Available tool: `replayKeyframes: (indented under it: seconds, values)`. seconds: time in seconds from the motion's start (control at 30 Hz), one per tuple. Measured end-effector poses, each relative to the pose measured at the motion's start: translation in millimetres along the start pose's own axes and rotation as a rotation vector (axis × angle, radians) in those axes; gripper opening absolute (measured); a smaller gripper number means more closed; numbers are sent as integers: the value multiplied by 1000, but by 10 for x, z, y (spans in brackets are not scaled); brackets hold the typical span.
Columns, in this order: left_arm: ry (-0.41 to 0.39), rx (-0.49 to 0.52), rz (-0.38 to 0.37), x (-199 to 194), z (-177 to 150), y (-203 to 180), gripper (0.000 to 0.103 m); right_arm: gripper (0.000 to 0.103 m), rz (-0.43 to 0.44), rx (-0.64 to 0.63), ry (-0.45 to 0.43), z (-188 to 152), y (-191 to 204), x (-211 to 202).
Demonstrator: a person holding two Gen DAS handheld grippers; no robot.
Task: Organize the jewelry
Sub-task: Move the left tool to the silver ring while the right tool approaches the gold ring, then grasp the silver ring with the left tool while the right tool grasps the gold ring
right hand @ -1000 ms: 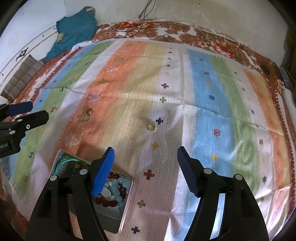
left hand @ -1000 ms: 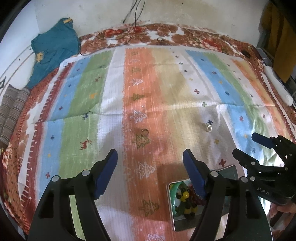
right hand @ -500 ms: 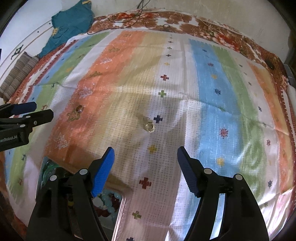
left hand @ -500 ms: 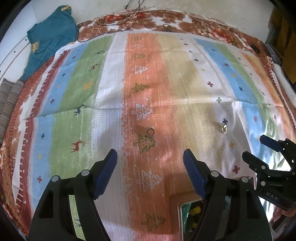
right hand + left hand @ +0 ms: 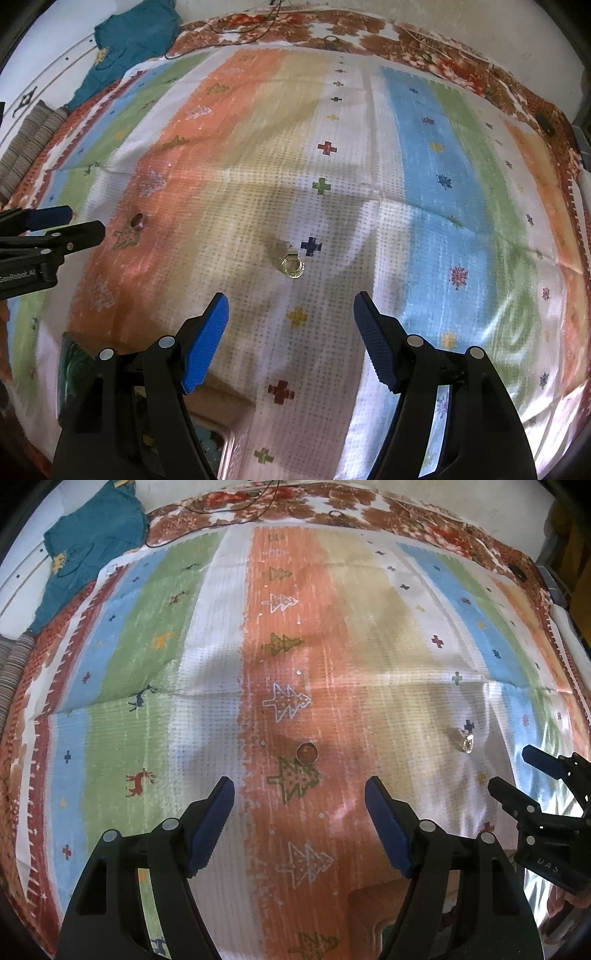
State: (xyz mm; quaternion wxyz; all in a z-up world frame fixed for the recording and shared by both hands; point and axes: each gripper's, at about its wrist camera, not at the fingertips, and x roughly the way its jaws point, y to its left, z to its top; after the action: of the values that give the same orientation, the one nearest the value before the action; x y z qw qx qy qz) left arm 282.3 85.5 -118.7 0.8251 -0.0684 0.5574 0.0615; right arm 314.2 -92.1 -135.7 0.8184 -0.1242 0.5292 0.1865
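In the left wrist view, the left gripper (image 5: 299, 805) hangs over the orange stripe of a striped cloth (image 5: 147, 664), its blue-padded fingers spread wide with nothing between them. Just ahead of the fingertips a dark round ring (image 5: 306, 753) lies flat on the orange band, touching the top of a green tree motif. Off to the right, a gold ring (image 5: 466, 741) sits on a pale stripe beside a small blue cross; it seems to be tipped with its stone end pointing away from the camera, though blur makes that uncertain. The right gripper (image 5: 517, 771) enters from the right edge, near the gold ring; faint letters on its body cannot be read for sure.

In the right wrist view, the right gripper (image 5: 291, 314) has its fingers parted and empty, with the gold ring (image 5: 292, 266) lying just ahead, midway between them. The dark ring (image 5: 137, 220) lies far left, near the left gripper (image 5: 79, 221), whose body reads "GenRobot.AI". A tin box (image 5: 75, 363) shows partly behind the left finger. A teal garment (image 5: 133, 40) lies at the far edge on a floral bedsheet (image 5: 369, 26), by a pale wall.
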Motion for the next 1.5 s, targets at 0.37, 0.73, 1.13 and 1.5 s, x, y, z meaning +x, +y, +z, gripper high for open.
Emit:
replayKeyframes:
  seconds: [0.37, 0.73, 1.13, 1.5]
  values:
    - [27, 3, -11, 178, 59, 46, 69, 70, -9, -10, 32, 99, 35, 191]
    - [42, 5, -12, 342, 121, 35, 61, 70, -22, 7, 59, 148, -35, 355]
    - [61, 26, 4, 571, 158, 15, 43, 65, -12, 4, 90, 222, -26, 505]
    - [52, 57, 7, 642, 217, -2, 24, 48, -27, 14, 97, 252, -35, 557]
